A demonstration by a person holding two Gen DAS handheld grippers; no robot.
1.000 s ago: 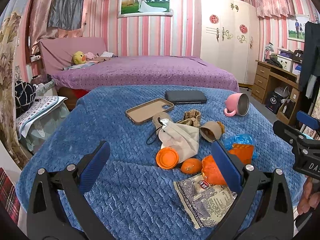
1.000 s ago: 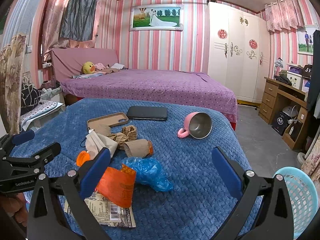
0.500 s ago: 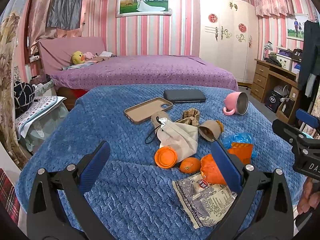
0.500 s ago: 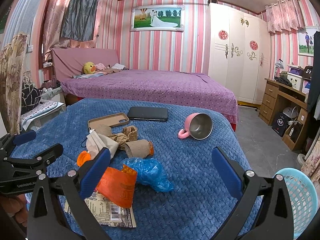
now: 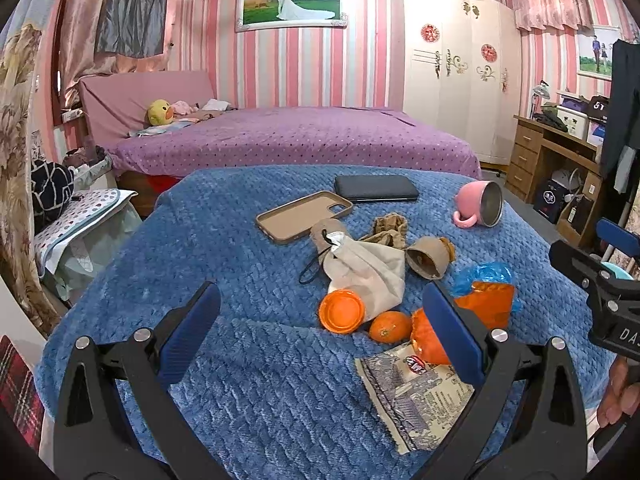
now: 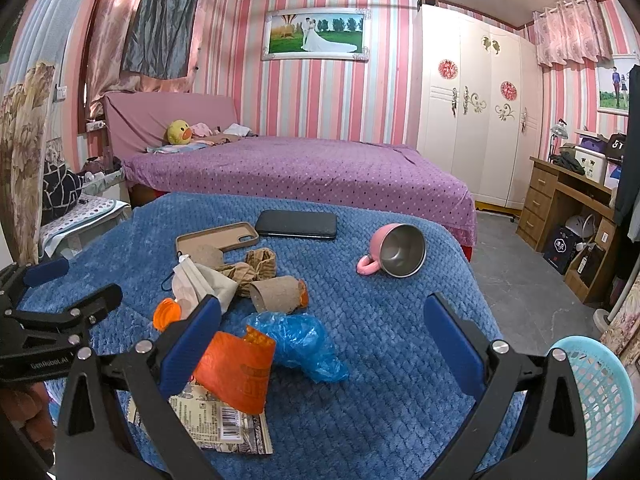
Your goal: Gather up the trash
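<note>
While nothing is being gripped yet:
Left gripper (image 5: 320,328): gaping wide, hovering lower centre, lining up litter.
Right gripper (image 6: 322,334): spreading wide, framing blue bag (image 6: 304,342).
Basket (image 6: 604,396): waiting lower right for trash.

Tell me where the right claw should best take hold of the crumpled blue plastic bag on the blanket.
Probably at the raised, bunched hump of the blue plastic bag, coming down from above with the right claw open around it. The bag lies loose and puffed up on the blue blanket, so its crumpled folds give something to pinch. The orange wrapper touches its left edge, so keep right of that.
</note>
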